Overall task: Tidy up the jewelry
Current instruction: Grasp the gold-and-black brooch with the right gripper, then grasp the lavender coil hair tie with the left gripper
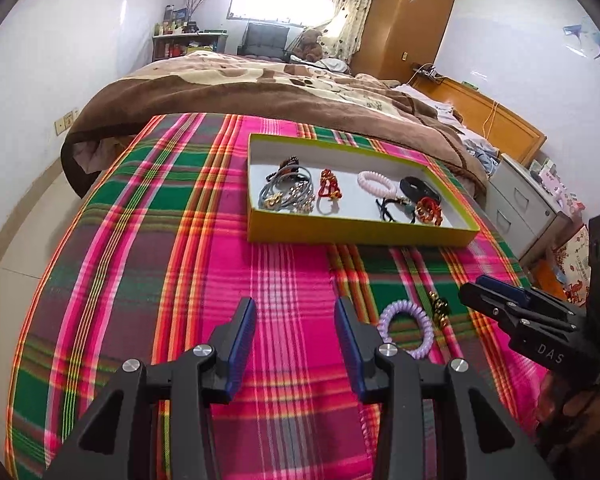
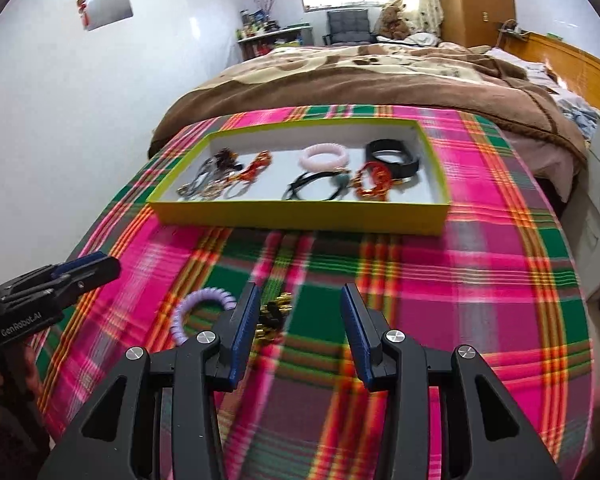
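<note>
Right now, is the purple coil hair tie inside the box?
No, the purple coil hair tie lies on the plaid blanket, outside the box.

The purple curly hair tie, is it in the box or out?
Out. The purple hair tie lies on the plaid cloth, nearer the camera than the yellow box.

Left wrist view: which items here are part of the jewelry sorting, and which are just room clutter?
Part of the job:
yellow-green tray, already holding bracelets and hair ties
purple coil tie, loose on the plaid cloth
black-and-gold piece beside it
left gripper and right gripper, both open and empty

Just lying about:
brown blanket
teddy bear
wardrobe
</note>
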The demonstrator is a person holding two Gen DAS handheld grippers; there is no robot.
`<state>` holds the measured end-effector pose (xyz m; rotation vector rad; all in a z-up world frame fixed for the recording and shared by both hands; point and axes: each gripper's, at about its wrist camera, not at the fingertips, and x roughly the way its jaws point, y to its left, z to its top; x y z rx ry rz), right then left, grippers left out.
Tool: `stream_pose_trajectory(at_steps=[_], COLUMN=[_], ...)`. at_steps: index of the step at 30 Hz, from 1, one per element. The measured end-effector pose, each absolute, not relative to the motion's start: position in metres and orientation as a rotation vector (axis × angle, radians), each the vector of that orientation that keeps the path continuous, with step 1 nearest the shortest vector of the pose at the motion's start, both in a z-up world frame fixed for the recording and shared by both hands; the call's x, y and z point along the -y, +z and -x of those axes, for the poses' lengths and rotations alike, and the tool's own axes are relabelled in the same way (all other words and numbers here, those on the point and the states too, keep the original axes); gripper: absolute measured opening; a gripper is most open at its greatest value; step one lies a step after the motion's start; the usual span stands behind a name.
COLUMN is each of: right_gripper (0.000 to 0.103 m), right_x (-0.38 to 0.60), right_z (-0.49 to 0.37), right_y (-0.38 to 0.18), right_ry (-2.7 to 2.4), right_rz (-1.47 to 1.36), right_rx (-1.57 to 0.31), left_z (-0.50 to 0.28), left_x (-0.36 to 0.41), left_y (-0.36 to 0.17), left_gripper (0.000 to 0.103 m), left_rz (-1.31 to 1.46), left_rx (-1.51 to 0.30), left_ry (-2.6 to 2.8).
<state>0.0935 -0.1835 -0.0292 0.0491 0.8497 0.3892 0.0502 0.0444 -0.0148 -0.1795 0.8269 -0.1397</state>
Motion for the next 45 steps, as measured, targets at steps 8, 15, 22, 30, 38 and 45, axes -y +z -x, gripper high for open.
stream_pose_trajectory(at_steps=[8,15,22,30,38,45], right_gripper=[0.043,0.039,0.018,0.017,0.017,0.017], right_x=[0.167,0.159,0.162,0.176,0.197,0.211], right_z=[-0.096,-0.098,-0.096,-0.094,-0.090,-0.088], right_y=[-0.043,-0.049,-0.050,-0.047,-0.039,-0.036], right_ry=[0.364,0.367,0.349,0.341,0.330,0.330], right_rz=[-0.007,0.028,0.049,0.016,-0.022,-0.058], right_rx=[-0.897,-0.916,-0.918,-0.904,-0.875,-0.861], left_z=[-0.044,-0.047,-0.051,-0.057,-0.064,-0.068], left_x=[-0.049,-0.049,-0.039,-0.011,0.020,0.037], left_y=[-0.017,-0.024,-0.028,-0.034,-0.040,-0.042], left_gripper=[0.040,0.040,0.040,0.040,0.040,0.040], left_rz=[0.184,0.192,0.206,0.186,0.095,-0.034], left_rx=[-0.828,-0.850,-0.870,-0.901,-0.920,-0.918], left_ry=[-0.141,-0.149,-0.201,-0.271,-0.270,-0.224])
